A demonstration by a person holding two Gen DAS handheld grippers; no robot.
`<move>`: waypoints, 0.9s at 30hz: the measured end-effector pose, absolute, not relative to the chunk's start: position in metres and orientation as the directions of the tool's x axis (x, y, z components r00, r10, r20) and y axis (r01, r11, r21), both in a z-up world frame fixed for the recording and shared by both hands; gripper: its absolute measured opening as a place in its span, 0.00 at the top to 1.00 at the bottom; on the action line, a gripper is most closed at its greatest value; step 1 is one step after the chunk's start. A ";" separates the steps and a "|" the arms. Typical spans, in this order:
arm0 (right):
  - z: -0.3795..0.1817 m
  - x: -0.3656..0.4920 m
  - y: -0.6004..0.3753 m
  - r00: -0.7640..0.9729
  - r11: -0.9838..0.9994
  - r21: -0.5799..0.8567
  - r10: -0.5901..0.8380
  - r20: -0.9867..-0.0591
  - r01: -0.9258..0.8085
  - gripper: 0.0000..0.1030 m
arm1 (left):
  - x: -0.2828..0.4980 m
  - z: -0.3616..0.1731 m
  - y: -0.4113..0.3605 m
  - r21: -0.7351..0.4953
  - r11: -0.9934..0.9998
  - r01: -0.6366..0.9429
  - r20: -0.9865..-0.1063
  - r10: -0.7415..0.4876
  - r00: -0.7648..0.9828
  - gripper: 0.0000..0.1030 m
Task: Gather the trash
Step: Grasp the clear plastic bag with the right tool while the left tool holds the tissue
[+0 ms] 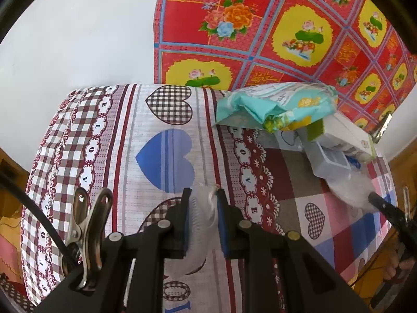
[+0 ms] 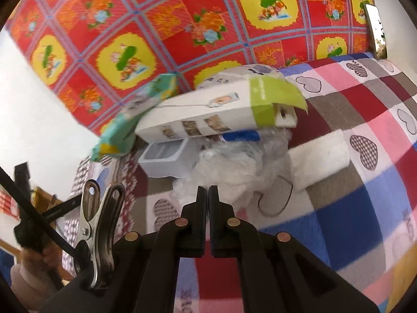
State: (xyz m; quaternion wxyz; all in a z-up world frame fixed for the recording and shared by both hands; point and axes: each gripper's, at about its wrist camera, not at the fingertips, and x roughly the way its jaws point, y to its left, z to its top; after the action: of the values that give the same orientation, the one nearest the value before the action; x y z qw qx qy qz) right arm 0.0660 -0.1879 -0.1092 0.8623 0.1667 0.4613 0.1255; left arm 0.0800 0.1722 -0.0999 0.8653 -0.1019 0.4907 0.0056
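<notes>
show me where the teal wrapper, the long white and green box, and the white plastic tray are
teal wrapper (image 1: 263,104), left wrist view, on its crumpled middle.
long white and green box (image 2: 208,114), right wrist view, on its white side panel.
white plastic tray (image 2: 166,161), right wrist view, on its front wall.

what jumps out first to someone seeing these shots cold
The loud red floral cloth hanging behind the table grabs the eye first. Below it, a heap of trash sits on the heart-patterned tablecloth: a long white and green box lying on crumpled clear plastic, with a teal wrapper beside it. Nearer, the left gripper pinches a white wad.
</notes>
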 end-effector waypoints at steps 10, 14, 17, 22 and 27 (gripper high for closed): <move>-0.118 0.033 -0.181 0.446 0.931 0.351 0.357 -0.821 -0.100 0.91 | 0.076 -0.097 0.175 -0.189 0.979 -0.077 -0.842 -0.121 0.526 0.82; -0.101 0.030 -0.179 0.497 0.936 0.321 0.348 -0.795 -0.142 0.76 | 0.076 -0.096 0.175 -0.187 0.980 -0.064 -0.841 -0.126 0.526 0.82; -0.091 0.042 -0.178 0.544 0.953 0.253 0.301 -0.783 -0.164 0.74 | 0.078 -0.095 0.176 -0.188 0.980 -0.061 -0.838 -0.128 0.530 0.82; -0.105 0.077 -0.177 0.574 0.976 0.145 0.214 -0.790 -0.164 0.74 | 0.078 -0.094 0.177 -0.187 0.980 -0.063 -0.834 -0.125 0.537 0.82; -0.127 0.101 -0.177 0.562 0.983 0.071 0.155 -0.813 -0.168 0.68 | 0.075 -0.096 0.179 -0.189 0.979 -0.079 -0.837 -0.119 0.534 0.82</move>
State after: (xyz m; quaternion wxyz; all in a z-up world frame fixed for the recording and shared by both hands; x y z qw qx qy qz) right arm 0.1015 -0.1767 -0.1275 0.8837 -0.0072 0.4591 0.0914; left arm 0.0754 0.1794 -0.0955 0.8699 -0.1023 0.4824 -0.0114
